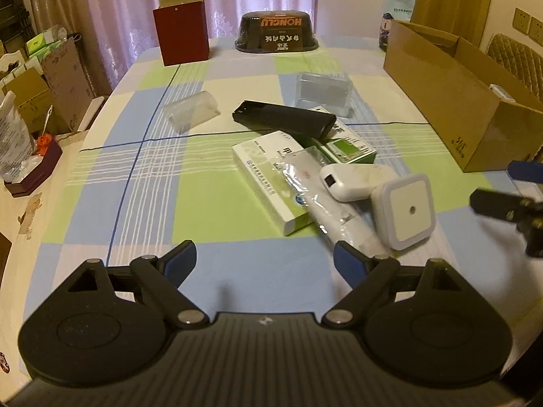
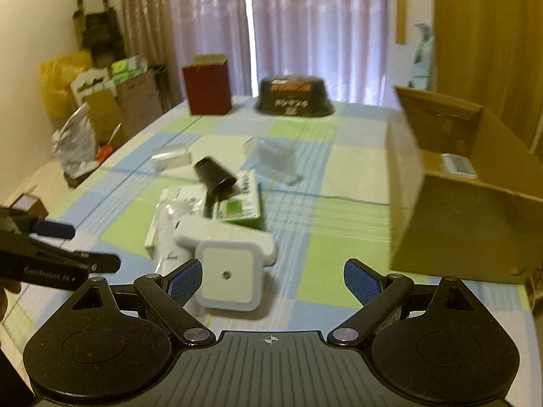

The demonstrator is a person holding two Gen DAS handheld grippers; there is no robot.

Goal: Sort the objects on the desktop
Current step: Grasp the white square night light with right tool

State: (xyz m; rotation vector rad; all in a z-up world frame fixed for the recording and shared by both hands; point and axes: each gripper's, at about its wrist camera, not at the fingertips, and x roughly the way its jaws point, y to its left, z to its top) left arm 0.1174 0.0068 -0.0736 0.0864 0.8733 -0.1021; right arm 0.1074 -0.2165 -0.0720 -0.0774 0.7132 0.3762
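Desktop objects, among them a white night light (image 2: 228,275), lay piled on the counter (image 1: 237,210); the left gripper (image 1: 264,264) and right gripper (image 2: 273,281) hovered spread, empty.

The cardboard box (image 2: 458,210) smears with motion blur — its contents (image 2: 458,164) perhaps one label; its right side is cropped.

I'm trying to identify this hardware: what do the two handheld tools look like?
Both look alike. The left tool and the right tool have matte black bodies with a ribbed centre plate, two round discs, silver pivot pins, black linkage arms and blue textured pads on their fingers. The left tool's side carries white lettering, too blurred to read reliably. No cables or sleeves show.
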